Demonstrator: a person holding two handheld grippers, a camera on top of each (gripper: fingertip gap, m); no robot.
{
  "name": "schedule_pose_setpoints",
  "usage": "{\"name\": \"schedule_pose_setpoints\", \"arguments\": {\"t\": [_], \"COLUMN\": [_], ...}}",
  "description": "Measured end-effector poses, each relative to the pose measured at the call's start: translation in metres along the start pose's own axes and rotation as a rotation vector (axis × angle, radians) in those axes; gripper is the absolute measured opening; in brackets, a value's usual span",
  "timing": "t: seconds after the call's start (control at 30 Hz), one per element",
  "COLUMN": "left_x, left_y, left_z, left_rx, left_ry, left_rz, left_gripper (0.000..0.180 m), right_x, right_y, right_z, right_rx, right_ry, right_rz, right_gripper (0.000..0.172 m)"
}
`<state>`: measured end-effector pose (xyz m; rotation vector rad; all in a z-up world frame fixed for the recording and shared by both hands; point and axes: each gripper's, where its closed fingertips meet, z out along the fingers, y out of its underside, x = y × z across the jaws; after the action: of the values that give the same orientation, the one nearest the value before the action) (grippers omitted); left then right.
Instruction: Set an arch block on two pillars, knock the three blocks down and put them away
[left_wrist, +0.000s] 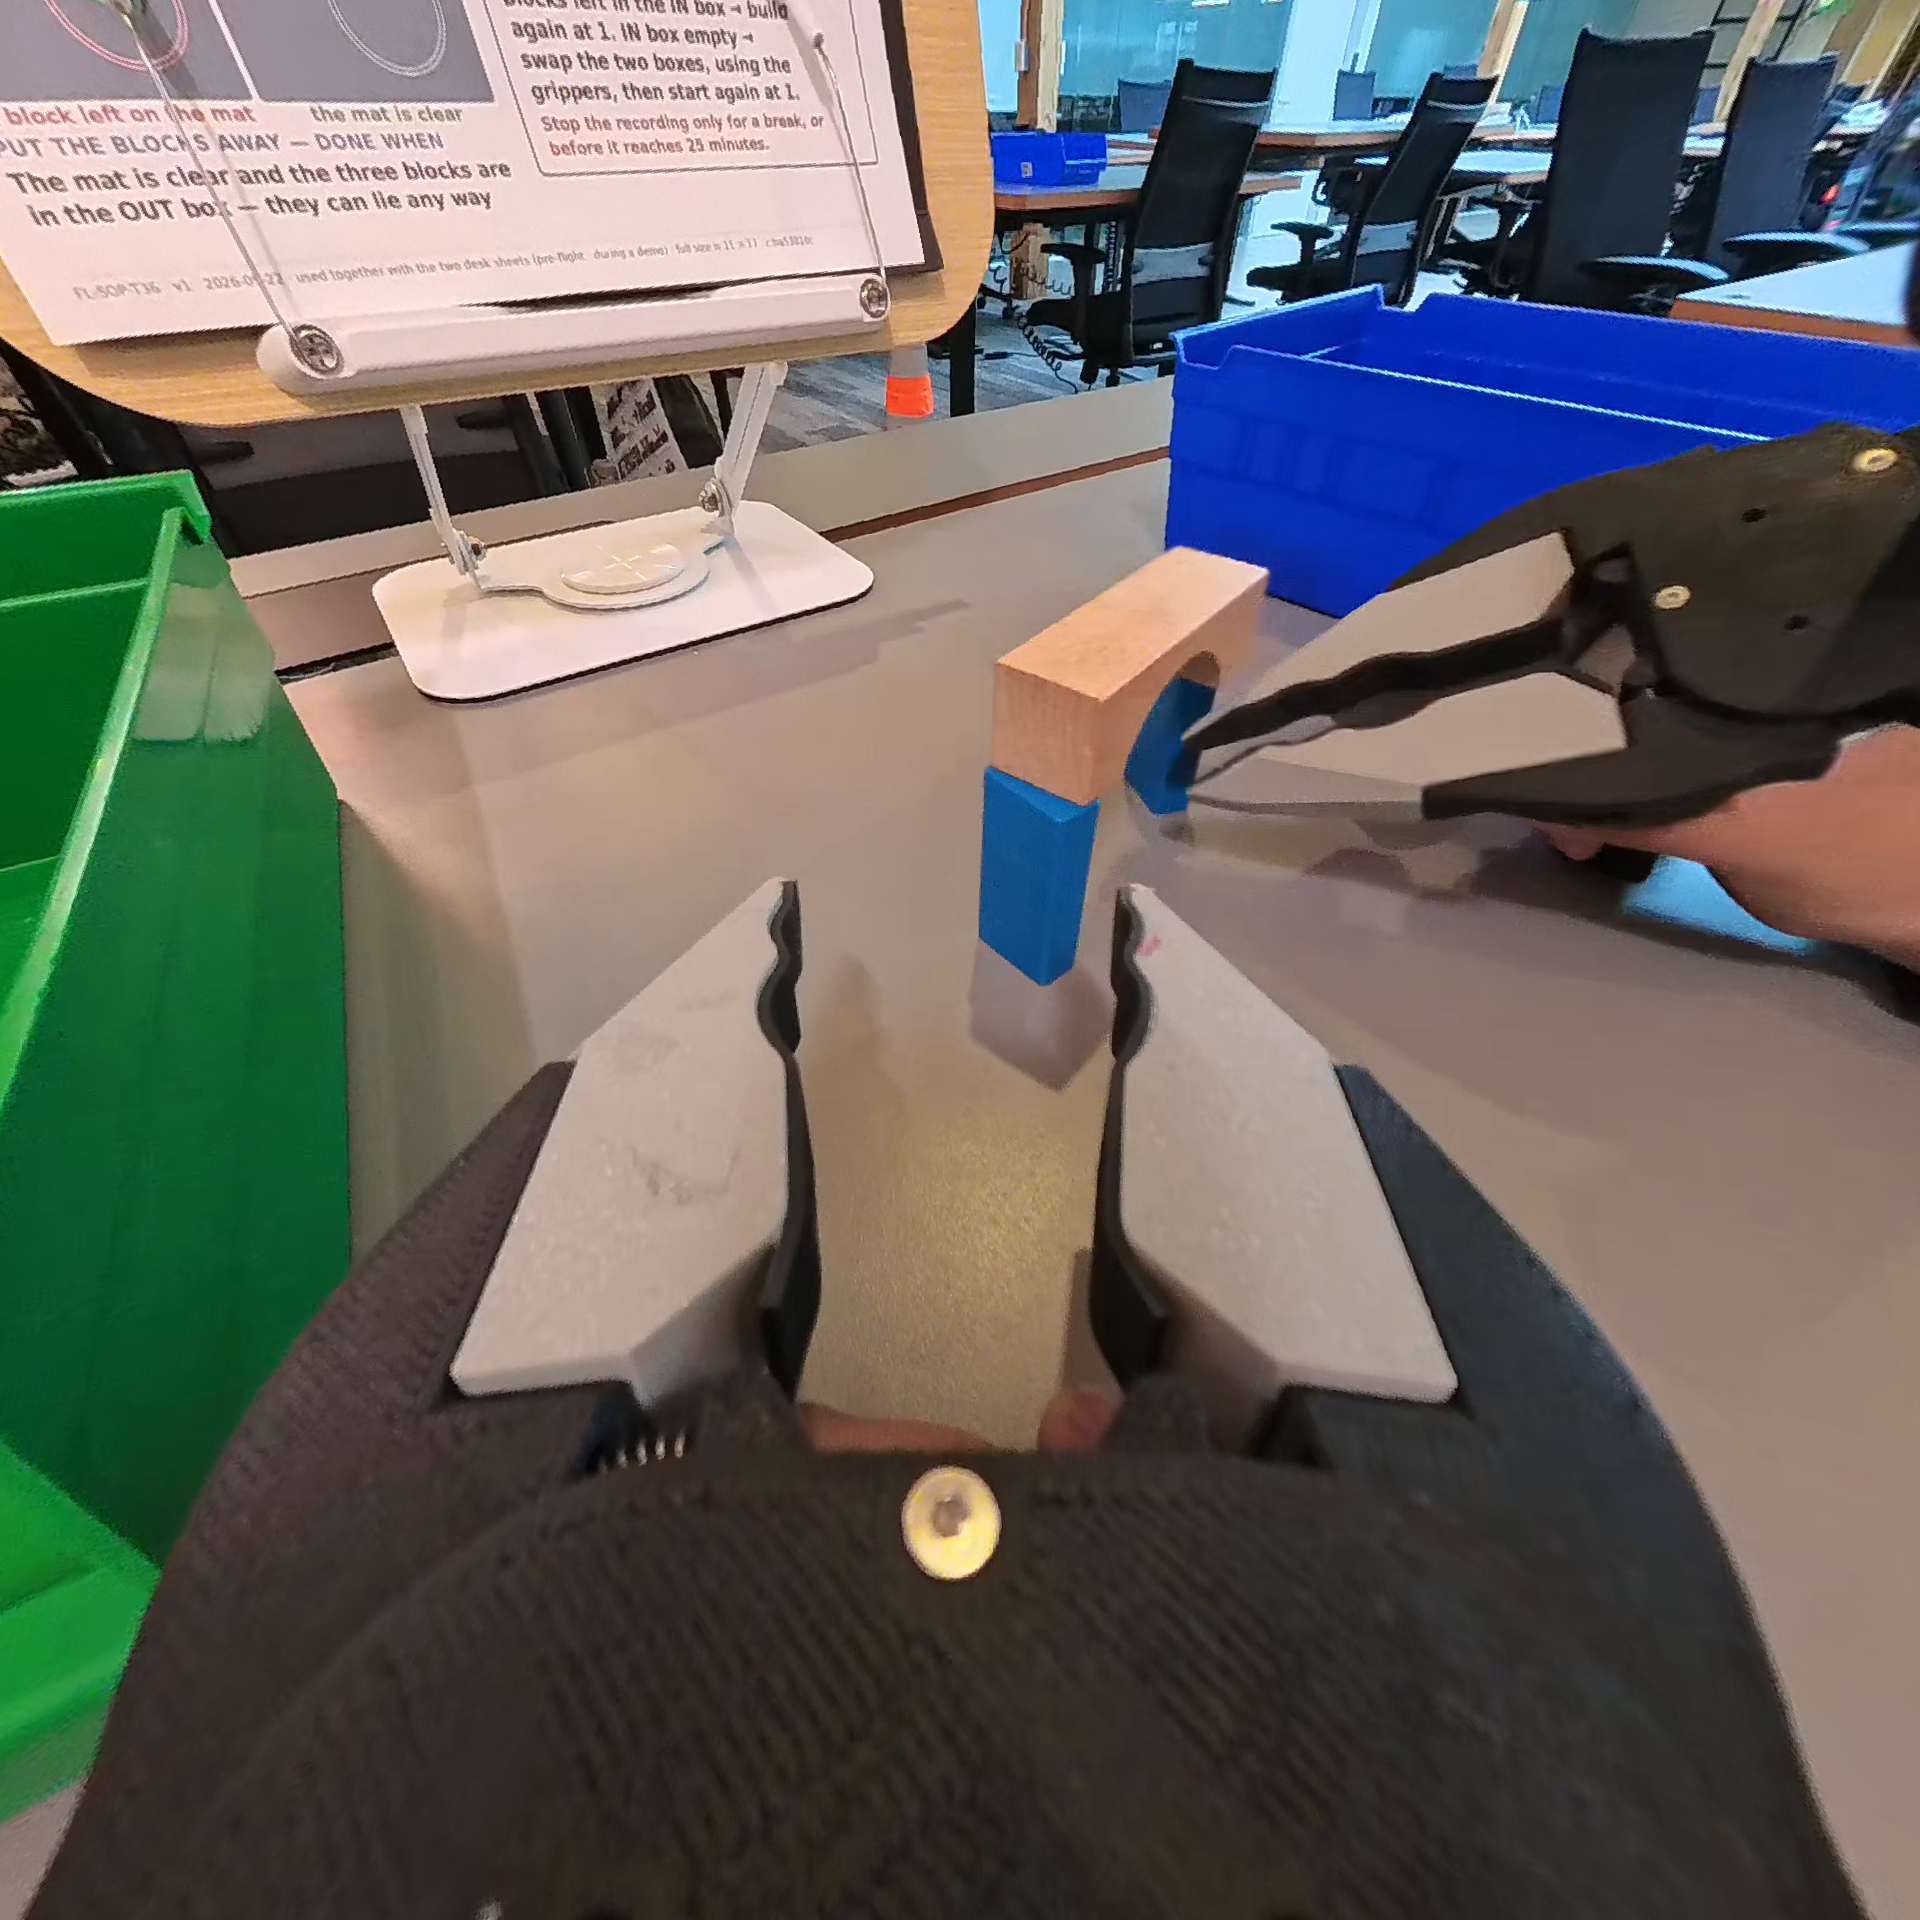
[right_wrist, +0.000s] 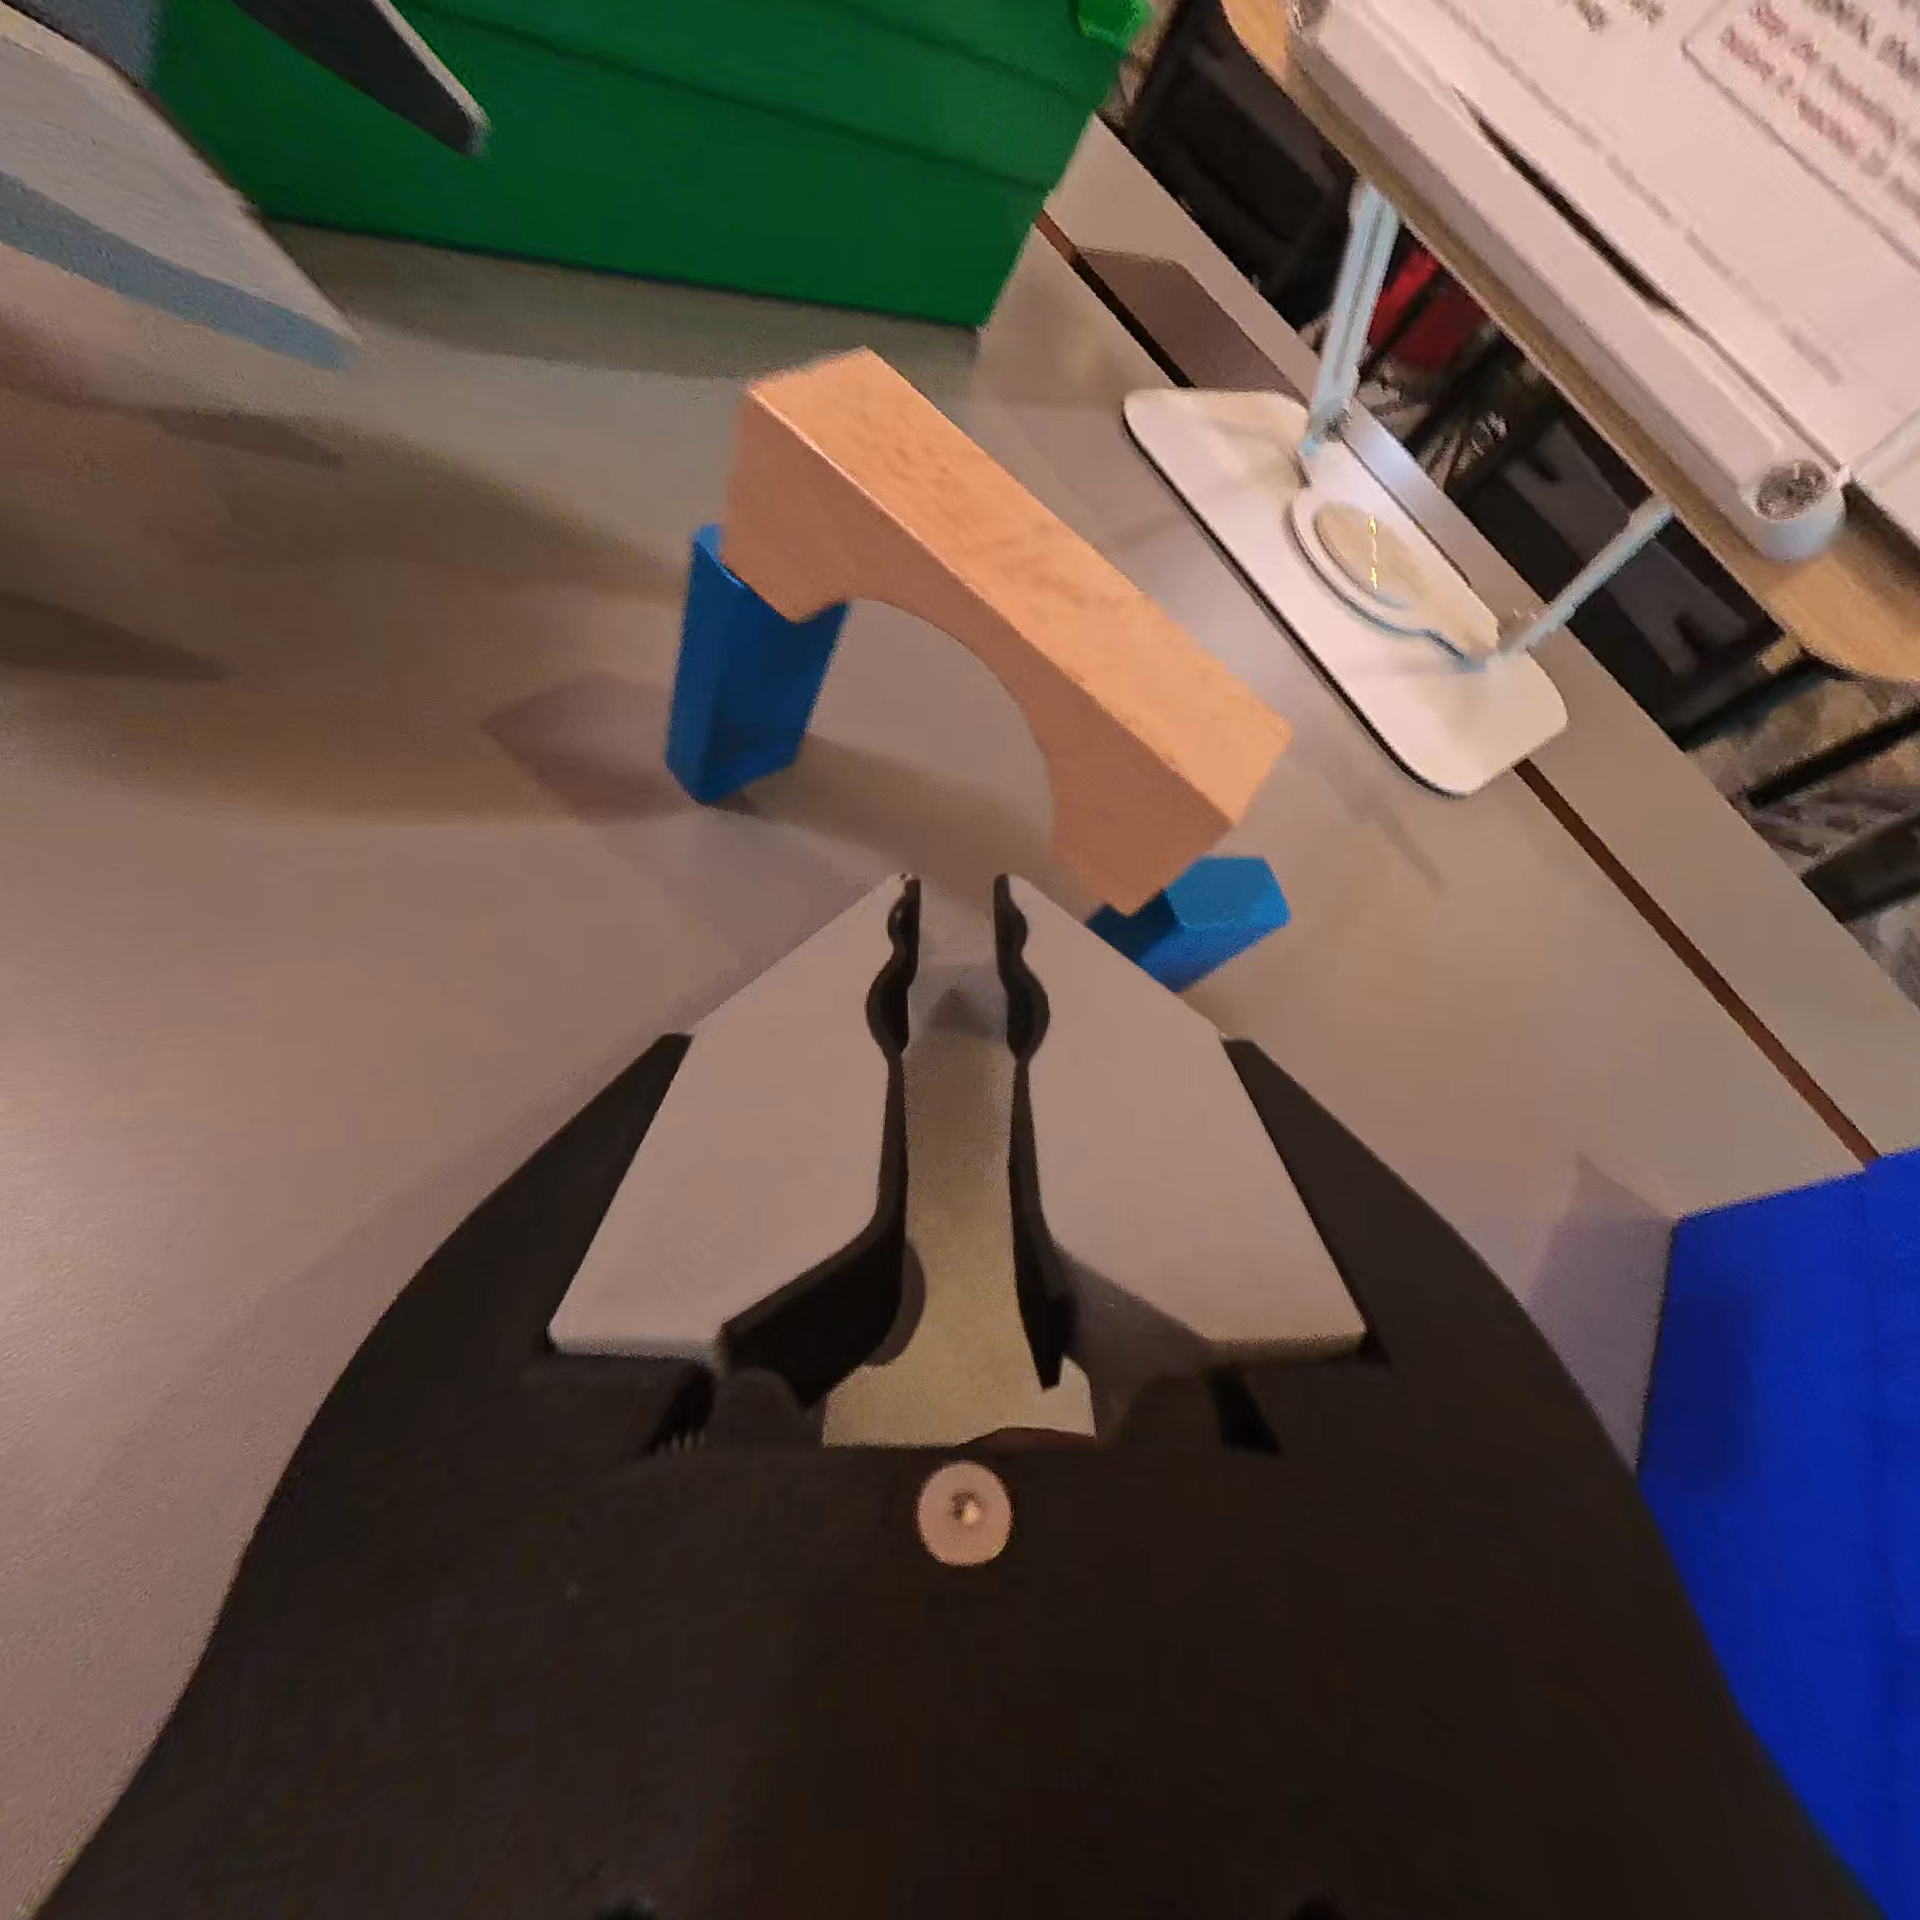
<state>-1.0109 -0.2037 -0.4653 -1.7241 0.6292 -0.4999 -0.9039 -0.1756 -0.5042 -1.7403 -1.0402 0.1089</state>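
Note:
A wooden arch block (left_wrist: 1101, 665) rests on two blue pillars on the grey table. The near pillar (left_wrist: 1034, 878) stands just beyond my left gripper (left_wrist: 951, 904), which is wide open and empty. My right gripper (left_wrist: 1184, 774) comes in from the right with its fingertips at the far pillar (left_wrist: 1169, 748). In the right wrist view the arch (right_wrist: 987, 603) tilts. One pillar (right_wrist: 743, 686) leans under its far end. The other pillar (right_wrist: 1205, 930) is tipped low beside my right gripper (right_wrist: 956, 894), whose jaws stand a narrow gap apart with nothing between them.
A green bin (left_wrist: 156, 831) stands at the left and also shows in the right wrist view (right_wrist: 675, 135). A blue bin (left_wrist: 1455, 447) stands at the back right. A white stand (left_wrist: 623, 592) with an instruction sheet is behind the blocks. A hand (left_wrist: 1787, 831) holds the right gripper. My hands' fingertips stand some 12 cm from each other.

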Motion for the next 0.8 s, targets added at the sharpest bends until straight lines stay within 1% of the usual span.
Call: {"name": "schedule_pose_setpoints", "arguments": {"t": [0.07,0.13,0.23,0.33,0.37,0.43,0.5,0.57,0.63,0.7,0.8], "left_x": [0.000,0.000,0.001,0.000,-0.001,-0.001,-0.001,0.000,0.001,0.001,0.000], "left_y": [0.001,0.002,0.002,0.000,-0.001,-0.002,-0.002,-0.001,-0.001,0.000,-0.001], "left_z": [0.001,0.002,0.002,0.000,-0.001,-0.002,-0.002,-0.001,-0.001,-0.002,-0.003], "left_rx": [-0.006,-0.017,-0.017,0.002,0.007,0.014,0.014,0.009,0.006,0.006,0.012], "left_ry": [0.000,0.002,0.001,-0.002,-0.004,-0.002,0.001,0.003,0.004,0.004,0.004], "left_rz": [0.001,0.001,0.005,0.002,-0.002,-0.009,-0.011,-0.005,0.002,0.004,-0.001], "left_gripper": [0.058,0.058,0.058,0.058,0.058,0.058,0.058,0.058,0.058,0.058,0.058], "right_x": [-0.009,-0.017,-0.037,-0.064,-0.067,-0.070,-0.063,-0.043,-0.017,0.013,0.039], "right_y": [-0.009,-0.015,-0.028,-0.048,-0.052,-0.049,-0.042,-0.036,-0.028,-0.010,0.013], "right_z": [0.001,0.009,0.029,0.043,0.046,0.051,0.052,0.049,0.044,0.035,0.020], "right_rx": [0.035,0.030,0.013,0.051,0.058,0.015,-0.020,-0.040,-0.065,-0.126,-0.162], "right_ry": [-0.008,0.013,0.001,-0.033,-0.018,0.002,0.041,0.106,0.167,0.235,0.253], "right_rz": [-0.048,-0.096,-0.163,-0.238,-0.265,-0.296,-0.311,-0.268,-0.154,-0.027,0.107], "right_gripper": [0.004,0.000,0.000,0.000,0.000,0.000,0.000,0.000,0.000,0.000,0.000]}}
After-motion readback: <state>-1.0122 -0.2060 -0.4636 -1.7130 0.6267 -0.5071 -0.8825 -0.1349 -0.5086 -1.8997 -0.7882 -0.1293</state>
